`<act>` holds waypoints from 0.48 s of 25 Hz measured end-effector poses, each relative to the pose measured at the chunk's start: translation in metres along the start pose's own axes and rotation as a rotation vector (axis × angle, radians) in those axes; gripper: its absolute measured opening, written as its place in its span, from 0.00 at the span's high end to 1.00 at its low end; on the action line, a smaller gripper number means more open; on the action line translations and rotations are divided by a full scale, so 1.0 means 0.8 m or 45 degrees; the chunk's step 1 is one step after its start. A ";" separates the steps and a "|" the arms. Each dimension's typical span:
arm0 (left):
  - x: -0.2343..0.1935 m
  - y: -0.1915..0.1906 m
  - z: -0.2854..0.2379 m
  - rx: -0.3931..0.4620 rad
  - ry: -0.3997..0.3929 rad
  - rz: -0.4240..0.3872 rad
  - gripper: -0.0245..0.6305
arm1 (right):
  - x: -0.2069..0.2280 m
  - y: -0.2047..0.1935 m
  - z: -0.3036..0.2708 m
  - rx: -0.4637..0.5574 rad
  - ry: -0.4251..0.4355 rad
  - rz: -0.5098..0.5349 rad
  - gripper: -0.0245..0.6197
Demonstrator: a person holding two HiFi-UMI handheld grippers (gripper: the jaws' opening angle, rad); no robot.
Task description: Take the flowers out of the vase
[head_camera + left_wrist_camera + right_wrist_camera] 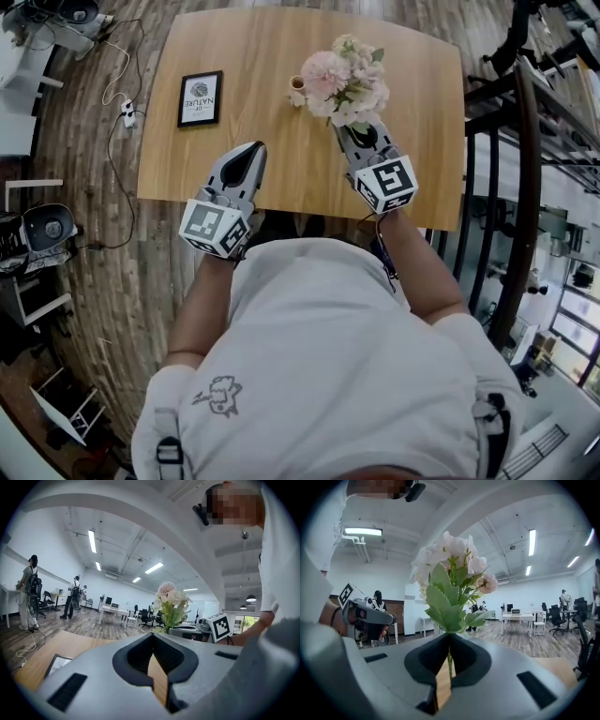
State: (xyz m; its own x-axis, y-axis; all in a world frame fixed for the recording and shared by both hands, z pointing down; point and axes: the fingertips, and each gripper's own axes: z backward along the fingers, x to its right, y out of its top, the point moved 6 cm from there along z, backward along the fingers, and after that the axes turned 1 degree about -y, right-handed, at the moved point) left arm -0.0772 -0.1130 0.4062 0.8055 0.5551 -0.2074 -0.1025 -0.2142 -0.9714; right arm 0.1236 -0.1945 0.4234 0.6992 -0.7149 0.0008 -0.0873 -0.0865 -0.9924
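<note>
A bunch of pale pink and white flowers (pixel 342 80) with green leaves hangs over the wooden table (pixel 281 169). My right gripper (pixel 359 128) is shut on its thin green stem (pixel 449 660), and the blooms (pixel 450 562) stand upright above the jaws. A small cream vase (pixel 297 88) stands on the table just left of the bunch, apart from it. My left gripper (pixel 254 148) hovers over the table's near left part, jaws closed together with nothing between them (pixel 152 635). From the left gripper view the flowers (pixel 169 601) show to the right, above my right gripper (pixel 206 630).
A black-framed picture (pixel 200 97) lies flat at the table's left. A dark metal railing (pixel 525 159) runs along the right side. Cables and a power strip (pixel 127 112) lie on the wood floor at the left. People stand far off in the room (pixel 29 592).
</note>
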 end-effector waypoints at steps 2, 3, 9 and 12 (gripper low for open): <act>0.007 0.001 0.008 0.001 0.008 -0.007 0.96 | -0.004 -0.001 0.013 -0.004 0.005 0.002 0.94; 0.010 0.002 0.013 0.000 0.010 -0.009 0.96 | -0.007 -0.001 0.019 -0.006 0.005 0.002 0.94; 0.010 0.002 0.043 -0.001 0.000 -0.014 0.96 | -0.033 0.002 0.041 0.001 -0.024 -0.007 0.94; 0.009 0.000 0.060 0.002 -0.036 -0.012 0.96 | -0.053 0.008 0.048 0.014 -0.044 0.004 0.94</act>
State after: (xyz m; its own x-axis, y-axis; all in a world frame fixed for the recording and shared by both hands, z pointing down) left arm -0.0994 -0.0701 0.3987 0.7897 0.5796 -0.2011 -0.0956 -0.2076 -0.9735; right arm 0.1209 -0.1380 0.4121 0.7228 -0.6910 -0.0062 -0.0817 -0.0765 -0.9937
